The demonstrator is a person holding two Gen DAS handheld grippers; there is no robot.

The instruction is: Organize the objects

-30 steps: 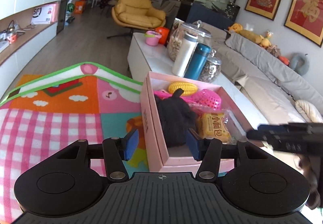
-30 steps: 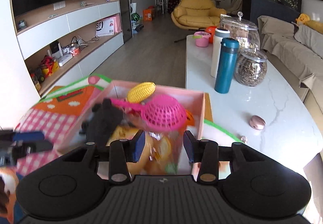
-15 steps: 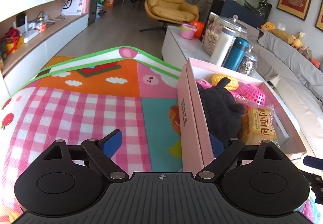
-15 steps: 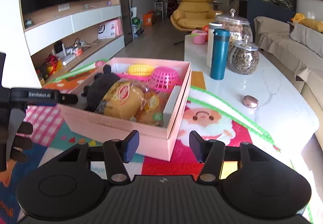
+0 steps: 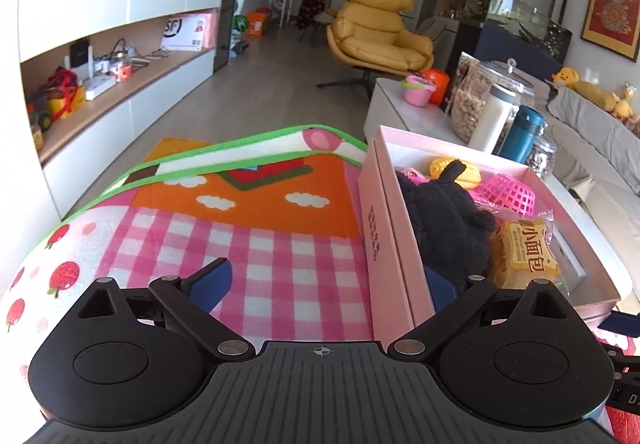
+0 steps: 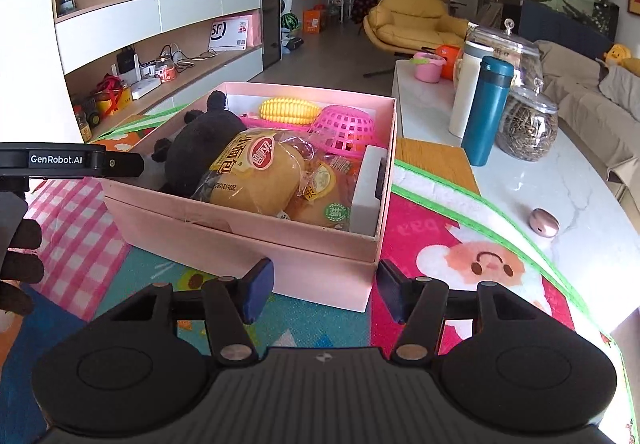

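Note:
A pink box (image 6: 248, 244) stands on a colourful play mat (image 6: 440, 240). It holds a black plush toy (image 6: 204, 140), bagged bread (image 6: 260, 172), a toy corn cob (image 6: 288, 110) and a pink basket (image 6: 344, 126). My right gripper (image 6: 322, 294) is open and empty, just in front of the box's near wall. My left gripper (image 5: 324, 282) is wide open, straddling the box's left wall (image 5: 380, 244), with one finger over the mat and one inside by the plush toy (image 5: 444, 220).
A marble table (image 6: 560, 184) to the right carries a teal flask (image 6: 486, 112), a white flask (image 6: 466, 88), glass jars (image 6: 526, 124) and a small pink pebble-like object (image 6: 543, 222). A yellow armchair (image 6: 412, 16) stands behind, shelves (image 6: 160, 56) at left.
My right gripper has drawn back out of the box and opened wider. My left gripper has opened wide and shifted left, now straddling the box's wall.

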